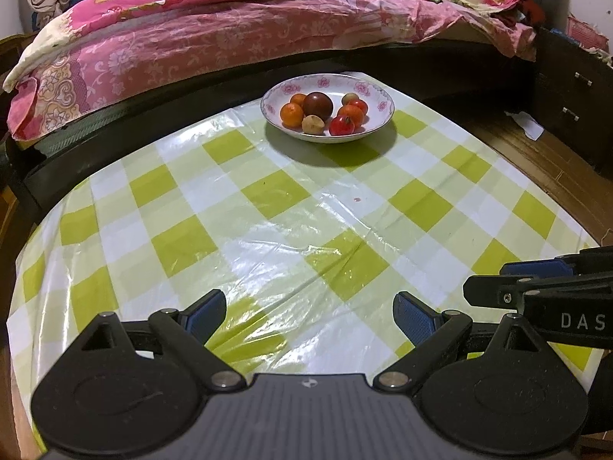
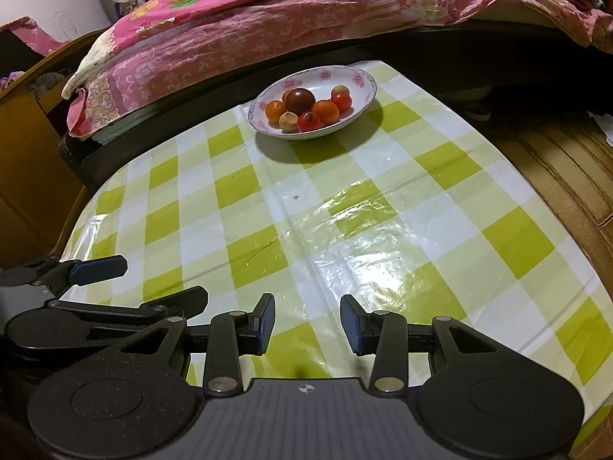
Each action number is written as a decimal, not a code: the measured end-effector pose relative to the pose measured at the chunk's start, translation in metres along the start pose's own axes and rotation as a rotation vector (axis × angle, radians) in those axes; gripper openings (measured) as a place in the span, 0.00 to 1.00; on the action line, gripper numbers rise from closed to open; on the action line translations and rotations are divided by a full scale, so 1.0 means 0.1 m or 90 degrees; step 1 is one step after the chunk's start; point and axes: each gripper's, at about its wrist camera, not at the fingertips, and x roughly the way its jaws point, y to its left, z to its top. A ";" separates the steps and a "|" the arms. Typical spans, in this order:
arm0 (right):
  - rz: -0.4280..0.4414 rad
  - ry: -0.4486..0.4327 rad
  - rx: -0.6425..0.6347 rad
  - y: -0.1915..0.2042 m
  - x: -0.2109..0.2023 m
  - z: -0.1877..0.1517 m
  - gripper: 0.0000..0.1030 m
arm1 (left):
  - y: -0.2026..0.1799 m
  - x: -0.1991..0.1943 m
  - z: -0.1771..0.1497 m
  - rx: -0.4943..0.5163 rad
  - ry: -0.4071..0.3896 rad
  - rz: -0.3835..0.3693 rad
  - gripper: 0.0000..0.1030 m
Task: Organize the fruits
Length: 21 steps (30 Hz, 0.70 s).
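A white floral bowl stands at the far side of the green-checked table and holds several small fruits: oranges, a dark plum, red ones and a pale one. It also shows in the right wrist view. My left gripper is open and empty, low over the near table edge, far from the bowl. My right gripper is open and empty, beside the left one. The right gripper also shows in the left wrist view, and the left gripper in the right wrist view.
The table wears a glossy checked plastic cloth. A bed with pink floral bedding runs along the far side. A dark drawer cabinet stands at the right, above wooden floor. A wooden cabinet stands left.
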 end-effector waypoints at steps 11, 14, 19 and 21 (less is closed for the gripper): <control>-0.003 0.013 0.003 0.01 0.01 -0.05 0.35 | 0.02 0.00 -0.01 -0.004 -0.001 0.005 0.99; -0.004 0.015 -0.001 0.02 0.02 -0.06 0.35 | 0.03 -0.01 0.00 -0.005 -0.002 0.009 0.99; -0.003 0.017 -0.003 0.02 0.02 -0.07 0.35 | 0.02 -0.02 0.00 -0.002 -0.006 0.015 0.99; -0.004 0.017 -0.004 0.03 0.03 -0.07 0.35 | 0.02 -0.03 0.00 -0.001 -0.008 0.016 0.99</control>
